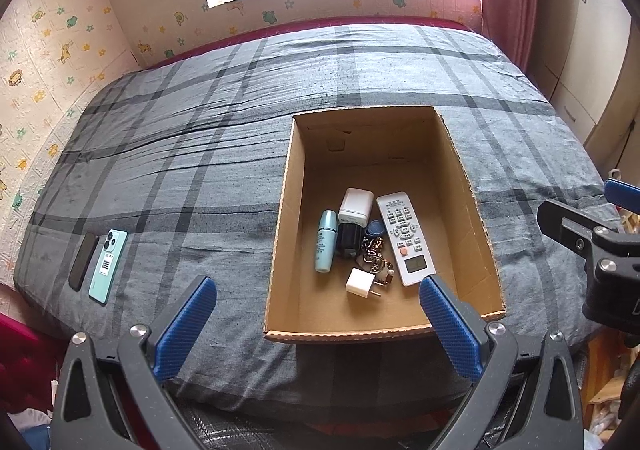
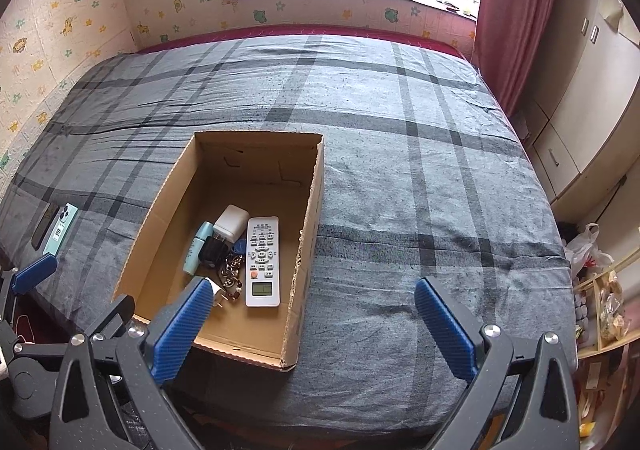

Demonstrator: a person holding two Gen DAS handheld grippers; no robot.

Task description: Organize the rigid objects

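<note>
Both claws wide & empty, left claw w/ mint-green slab phone & black phone on bed to its left, outside brown cardboard box: stiff, slick, thin — prob pinch long edges.

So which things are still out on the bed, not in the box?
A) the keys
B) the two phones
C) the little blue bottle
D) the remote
B: the two phones lie side by side on the bedspread, left of the cardboard box.
</note>
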